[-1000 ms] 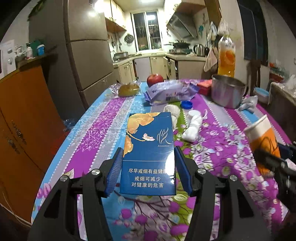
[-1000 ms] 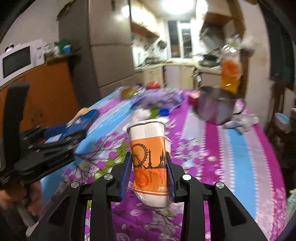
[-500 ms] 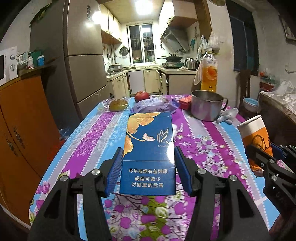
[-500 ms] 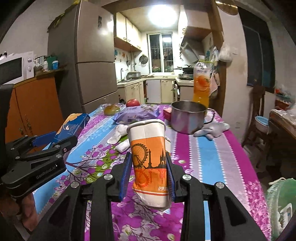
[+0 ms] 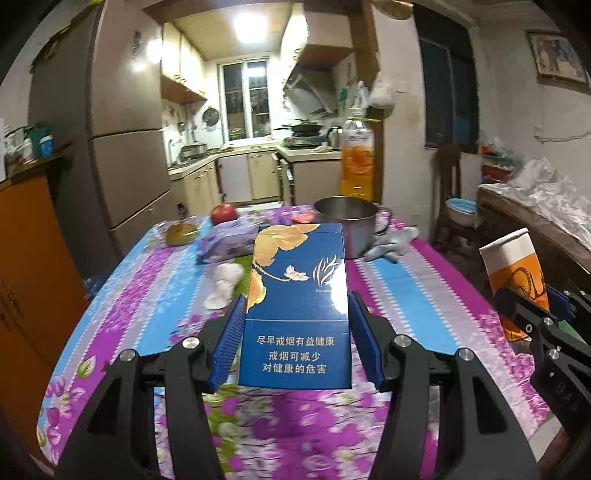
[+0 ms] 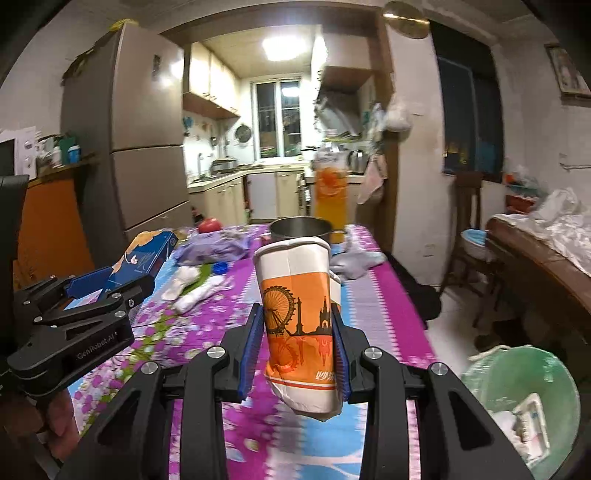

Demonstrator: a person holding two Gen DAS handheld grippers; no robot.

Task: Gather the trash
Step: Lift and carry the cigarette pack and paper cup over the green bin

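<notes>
Our left gripper [image 5: 297,345] clamps the flat blue cardboard cigarette carton [image 5: 295,306] above the floral table [image 5: 424,280]. Our right gripper [image 6: 297,350] squeezes the crumpled orange-and-white paper cup [image 6: 299,325]; the green-lined bin [image 6: 524,398] sits at four o'clock.

Dim room, glaring ceiling lamp [image 5: 251,27], fisheye-bent edges, blurred tablecloth [image 6: 258,435].

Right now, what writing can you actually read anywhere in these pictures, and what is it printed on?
"尽早戒烟有益健康" / "戒烟可减少" / "对健康的危害": blue cigarette carton, held by the left gripper.
"GenRobot.AI": side of the left gripper, in the right wrist view.
Carton's small brand script: too small to read.
Blue print low on the paper cup, held by the right gripper: blurred.
</notes>
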